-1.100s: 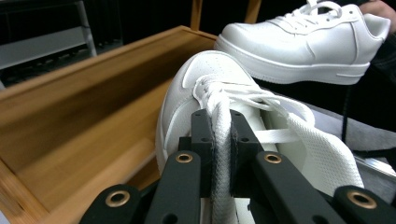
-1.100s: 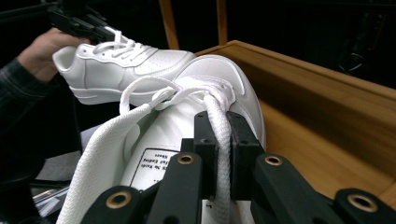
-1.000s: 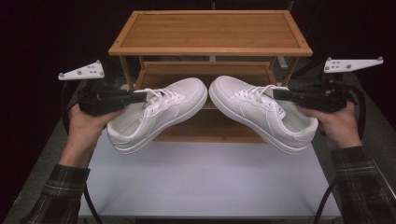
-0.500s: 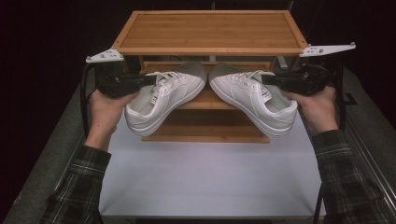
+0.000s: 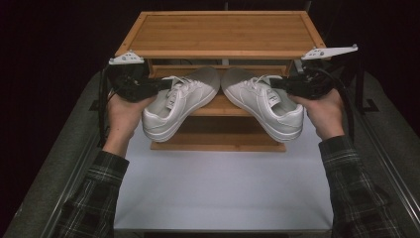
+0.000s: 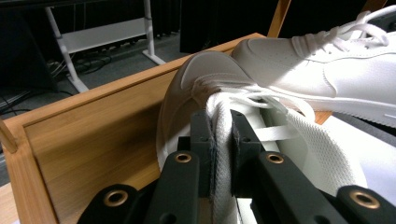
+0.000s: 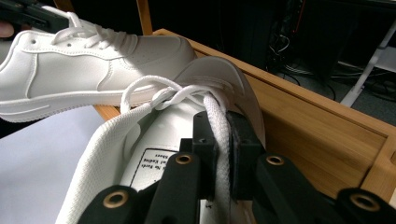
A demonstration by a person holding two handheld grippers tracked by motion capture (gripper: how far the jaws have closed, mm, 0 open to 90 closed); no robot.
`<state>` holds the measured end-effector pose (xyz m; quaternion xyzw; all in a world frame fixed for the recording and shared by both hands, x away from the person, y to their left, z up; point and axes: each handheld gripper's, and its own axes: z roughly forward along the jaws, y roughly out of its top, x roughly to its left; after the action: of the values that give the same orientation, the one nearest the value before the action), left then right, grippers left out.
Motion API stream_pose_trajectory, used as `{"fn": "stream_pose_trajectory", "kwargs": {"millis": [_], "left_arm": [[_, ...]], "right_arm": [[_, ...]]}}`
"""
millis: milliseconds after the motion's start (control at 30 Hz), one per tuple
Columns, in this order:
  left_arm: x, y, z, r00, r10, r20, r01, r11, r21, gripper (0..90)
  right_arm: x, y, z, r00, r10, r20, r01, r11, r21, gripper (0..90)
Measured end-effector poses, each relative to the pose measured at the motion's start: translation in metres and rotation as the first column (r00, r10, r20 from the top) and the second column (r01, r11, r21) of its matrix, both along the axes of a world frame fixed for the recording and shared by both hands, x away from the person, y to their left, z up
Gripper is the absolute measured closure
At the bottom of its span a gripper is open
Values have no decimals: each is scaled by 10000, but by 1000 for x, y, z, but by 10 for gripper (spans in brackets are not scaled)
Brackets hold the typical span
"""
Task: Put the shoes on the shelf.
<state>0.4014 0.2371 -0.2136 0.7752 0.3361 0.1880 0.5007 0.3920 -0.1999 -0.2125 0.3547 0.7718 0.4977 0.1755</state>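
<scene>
While claws (image 5: 166, 85) (image 5: 275, 83) pinch sneakers (image 5: 181, 101) (image 5: 262, 101), seemingly above shelf (image 5: 218, 106)

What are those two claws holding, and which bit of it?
Each grips a white leather sneaker by its collar edge: left gripper the left sneaker, right gripper the right sneaker.

Two white shoes, one left (image 5: 179, 101) and one right (image 5: 264, 101). Two grippers, left (image 5: 161, 85) and right (image 5: 277, 83). Two hands, left (image 5: 124, 111) and right (image 5: 324, 109). One wooden rack (image 5: 220, 32) at the far side. One counter (image 5: 223, 188).
</scene>
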Motion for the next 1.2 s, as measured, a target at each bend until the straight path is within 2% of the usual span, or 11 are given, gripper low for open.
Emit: {"fn": "stream_pose_trajectory", "kwargs": {"millis": [33, 67, 100, 167, 300, 333, 400, 600, 867, 1067, 1200], "left_arm": [[0, 0, 0, 10000, -79, 6, 79, 9999, -90, 789], [0, 0, 0, 10000, -79, 6, 79, 9999, -90, 754], [1, 2, -1, 9999, -89, 62, 92, 9989, -461, 710], [1, 4, 0, 9998, -153, 117, 160, 9975, -693, 669], [-1, 3, 2, 9996, -191, 211, 206, 9971, -734, 539], [-1, 3, 3, 9995, -197, 228, 214, 9971, -734, 539], [-4, 4, 7, 9994, -233, 264, 253, 9966, -779, 424], [-15, 10, 17, 9981, -493, 371, 516, 9966, -649, 311], [-40, 32, 26, 9957, -652, 651, 690, 9960, -575, 199], [-56, 46, 24, 9934, -806, 818, 840, 9957, -395, 151], [-70, 54, 9, 9915, -1017, 811, 1043, 9941, -285, 106]], "right_arm": [[0, -1, 0, 10000, 78, 46, -78, 10000, -9, 753], [0, -1, 0, 10000, 78, 46, -78, 10000, -9, 753], [-1, -3, 2, 9999, 99, 118, -103, 9993, 362, 699], [0, -4, 4, 9998, 178, 122, -184, 9987, 467, 651], [-2, -4, 5, 9999, 34, 143, -39, 9994, 357, 523], [-2, -4, 5, 9999, 34, 143, -39, 9994, 357, 523], [-5, -7, 9, 9996, -111, 261, 98, 9987, 499, 441], [-17, -16, 18, 9990, -214, 387, 193, 9983, 544, 377], [-44, -36, 27, 9979, -323, 556, 289, 9977, 607, 285], [-61, -48, 24, 9982, -200, 557, 160, 9973, 711, 244], [-75, -58, 10, 9991, -39, 411, 5, 9967, 809, 212]]}}
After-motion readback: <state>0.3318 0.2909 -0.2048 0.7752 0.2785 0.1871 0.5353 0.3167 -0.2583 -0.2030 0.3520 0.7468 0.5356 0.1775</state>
